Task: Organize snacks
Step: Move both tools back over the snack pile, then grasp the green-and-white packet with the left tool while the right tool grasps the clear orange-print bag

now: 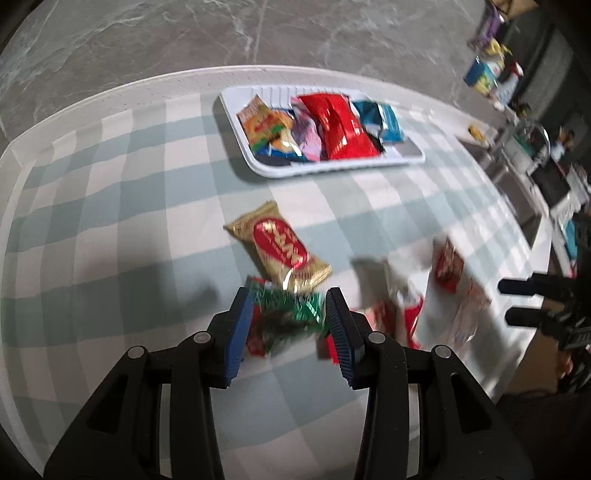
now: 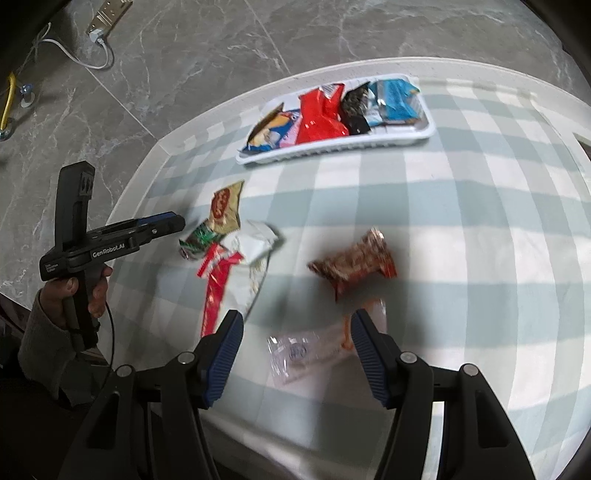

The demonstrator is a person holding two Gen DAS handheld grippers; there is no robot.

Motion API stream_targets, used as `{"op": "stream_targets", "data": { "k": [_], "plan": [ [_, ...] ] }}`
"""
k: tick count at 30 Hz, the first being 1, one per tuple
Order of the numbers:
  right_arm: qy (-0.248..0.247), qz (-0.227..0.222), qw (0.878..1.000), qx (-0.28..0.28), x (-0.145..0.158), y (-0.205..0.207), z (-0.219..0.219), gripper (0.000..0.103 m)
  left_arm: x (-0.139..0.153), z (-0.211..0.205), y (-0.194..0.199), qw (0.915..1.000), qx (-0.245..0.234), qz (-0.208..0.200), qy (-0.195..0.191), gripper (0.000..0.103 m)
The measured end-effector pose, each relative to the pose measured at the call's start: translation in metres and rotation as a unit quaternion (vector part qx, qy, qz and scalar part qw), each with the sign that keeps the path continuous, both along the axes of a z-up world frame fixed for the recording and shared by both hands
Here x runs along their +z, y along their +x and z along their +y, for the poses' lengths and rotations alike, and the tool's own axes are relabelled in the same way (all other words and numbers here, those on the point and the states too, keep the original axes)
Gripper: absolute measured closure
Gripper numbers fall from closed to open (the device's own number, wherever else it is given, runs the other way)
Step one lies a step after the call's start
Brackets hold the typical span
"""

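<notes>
A white tray (image 1: pixel 406 157) at the table's far side holds several snack packets; it also shows in the right wrist view (image 2: pixel 428 134). My left gripper (image 1: pixel 289 306) is open, its jaws on either side of a green and red packet (image 1: pixel 286 314) lying on the cloth. A gold packet with a red oval (image 1: pixel 280 249) lies just beyond it. My right gripper (image 2: pixel 297 325) is open above a clear wrapper (image 2: pixel 299 356). A brown-red packet (image 2: pixel 354 264) lies just ahead of it. A white and red packet (image 2: pixel 236 266) lies between the two grippers.
The table has a pale green and white checked cloth (image 2: pixel 461 206). The grey marble floor (image 2: pixel 184 74) lies beyond its edge. A power strip and cable (image 2: pixel 99 33) lie on the floor. A counter with a sink and clutter (image 1: pixel 517 155) stands to the right.
</notes>
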State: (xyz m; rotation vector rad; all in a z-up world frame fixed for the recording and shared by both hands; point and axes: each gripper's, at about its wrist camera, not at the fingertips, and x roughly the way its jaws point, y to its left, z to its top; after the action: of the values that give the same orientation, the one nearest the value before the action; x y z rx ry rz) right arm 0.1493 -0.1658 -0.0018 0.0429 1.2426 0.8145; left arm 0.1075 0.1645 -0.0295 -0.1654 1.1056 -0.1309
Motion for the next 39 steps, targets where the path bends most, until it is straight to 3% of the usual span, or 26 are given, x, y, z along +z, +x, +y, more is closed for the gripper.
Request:
{"op": "stream_targets", "data": {
  "k": [8,23,26,39],
  "plan": [
    [-0.014,0.001,1.000,-0.025,-0.004,-0.012,-0.016,0.039,-0.018,-0.007,-0.005,0.9989,-0.037,0.017,0.025,0.064],
    [-0.036,0.029,0.997,-0.055,-0.021,-0.010,-0.023,0.032,-0.028,-0.003,0.003,0.9983,-0.051,0.024,0.015,0.053],
    [-0.034,0.040,0.997,-0.056,-0.027,-0.008,-0.020,0.032,-0.032,-0.002,0.007,0.9981,-0.053,0.028,0.013,0.047],
    [-0.028,0.081,0.995,-0.054,-0.046,0.003,-0.002,0.032,-0.050,-0.005,0.009,0.9974,-0.059,0.040,0.009,0.047]
  ]
}}
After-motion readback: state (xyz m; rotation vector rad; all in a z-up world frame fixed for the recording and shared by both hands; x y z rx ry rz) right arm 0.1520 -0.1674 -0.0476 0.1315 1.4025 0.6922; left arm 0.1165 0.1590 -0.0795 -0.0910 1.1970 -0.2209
